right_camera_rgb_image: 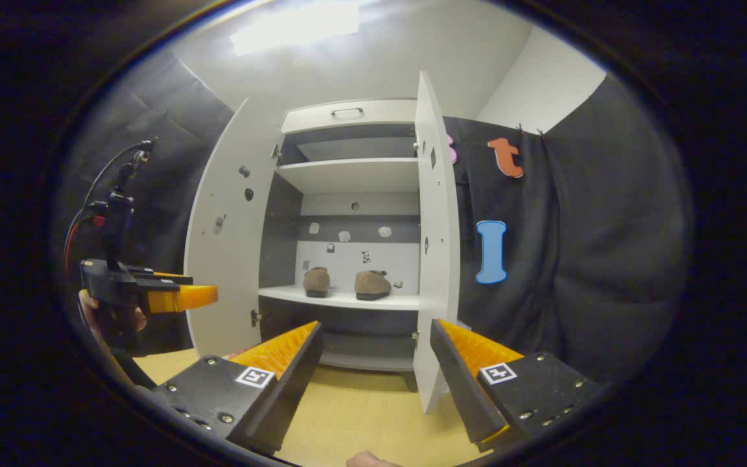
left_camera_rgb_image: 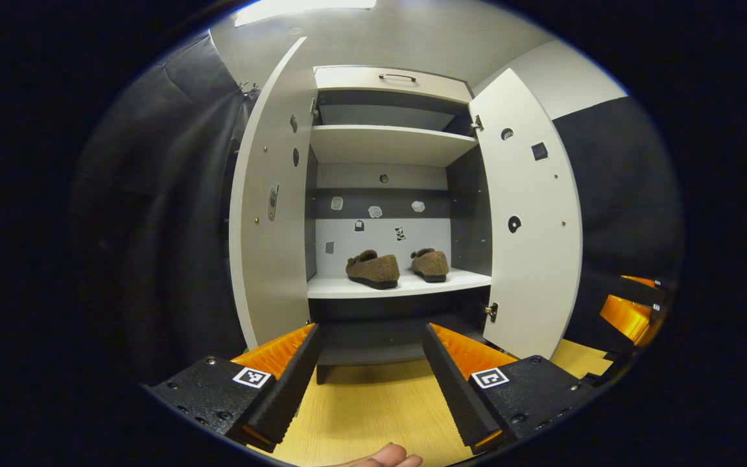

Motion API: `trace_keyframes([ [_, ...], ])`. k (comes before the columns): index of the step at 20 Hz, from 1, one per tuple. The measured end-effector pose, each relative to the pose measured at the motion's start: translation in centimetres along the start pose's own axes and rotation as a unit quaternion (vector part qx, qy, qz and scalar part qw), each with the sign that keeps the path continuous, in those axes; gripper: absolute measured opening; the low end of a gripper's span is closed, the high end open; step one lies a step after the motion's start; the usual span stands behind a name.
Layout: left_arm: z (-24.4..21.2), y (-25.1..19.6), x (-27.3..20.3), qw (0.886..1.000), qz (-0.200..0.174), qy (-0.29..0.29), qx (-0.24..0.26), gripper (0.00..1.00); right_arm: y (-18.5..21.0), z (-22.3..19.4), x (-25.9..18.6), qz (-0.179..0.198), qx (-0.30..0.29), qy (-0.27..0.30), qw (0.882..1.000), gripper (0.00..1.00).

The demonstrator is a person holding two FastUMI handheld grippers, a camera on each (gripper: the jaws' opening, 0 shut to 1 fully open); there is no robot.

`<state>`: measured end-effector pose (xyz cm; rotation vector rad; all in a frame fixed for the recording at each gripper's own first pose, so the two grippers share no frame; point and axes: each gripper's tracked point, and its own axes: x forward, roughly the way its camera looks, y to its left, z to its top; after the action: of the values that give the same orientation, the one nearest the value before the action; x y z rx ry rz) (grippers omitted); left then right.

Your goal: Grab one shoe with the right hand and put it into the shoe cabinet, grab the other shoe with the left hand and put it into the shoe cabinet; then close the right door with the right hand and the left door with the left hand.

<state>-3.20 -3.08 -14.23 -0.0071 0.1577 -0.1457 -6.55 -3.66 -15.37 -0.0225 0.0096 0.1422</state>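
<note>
Hovering before the cabinet (left_camera_rgb_image: 386, 146), both claws, left (left_camera_rgb_image: 371, 363) and right (right_camera_rgb_image: 373, 363), gaped empty; two shoes (left_camera_rgb_image: 373, 268) (left_camera_rgb_image: 430, 264) sat shelved, both doors (left_camera_rgb_image: 273, 207) (left_camera_rgb_image: 529, 220) stood open.

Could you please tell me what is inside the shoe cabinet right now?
Two brown shoes sit side by side on the lower shelf of the shoe cabinet. The upper shelf's surface sits above eye level, so its contents cannot be seen.

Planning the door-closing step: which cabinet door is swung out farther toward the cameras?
The right door. In the right gripper view it stands edge-on, pointing straight out, while the left door shows its broad inner face, angled aside.
</note>
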Motion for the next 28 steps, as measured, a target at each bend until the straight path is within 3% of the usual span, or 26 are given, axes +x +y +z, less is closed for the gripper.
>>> trace_keyframes([
  [5,0.2,1.3,-1.3,1.000,-0.005,-0.027,-0.004,0.96,-9.3,1.0,1.9,0.023,-0.079,-0.021,0.996,0.97],
  [10,0.7,2.4,-2.2,0.999,-0.006,-0.042,0.000,0.96,-18.4,0.9,2.6,0.034,-0.029,0.021,0.999,0.97],
  [14,0.6,2.6,-2.8,0.999,-0.009,-0.044,-0.003,0.96,-25.3,4.0,4.3,0.013,-0.012,0.019,1.000,0.97],
  [18,0.3,2.6,-3.0,0.999,-0.008,-0.040,-0.006,0.96,-31.1,7.8,7.0,-0.038,0.021,0.021,0.999,0.96],
  [23,-0.6,2.6,-2.7,0.999,-0.018,-0.025,-0.010,0.94,-32.0,9.0,11.5,-0.056,0.041,0.043,0.997,0.98],
  [28,-1.2,3.7,-2.7,1.000,-0.015,-0.021,-0.008,0.96,-27.4,9.5,15.2,-0.026,0.042,0.050,0.998,0.99],
])
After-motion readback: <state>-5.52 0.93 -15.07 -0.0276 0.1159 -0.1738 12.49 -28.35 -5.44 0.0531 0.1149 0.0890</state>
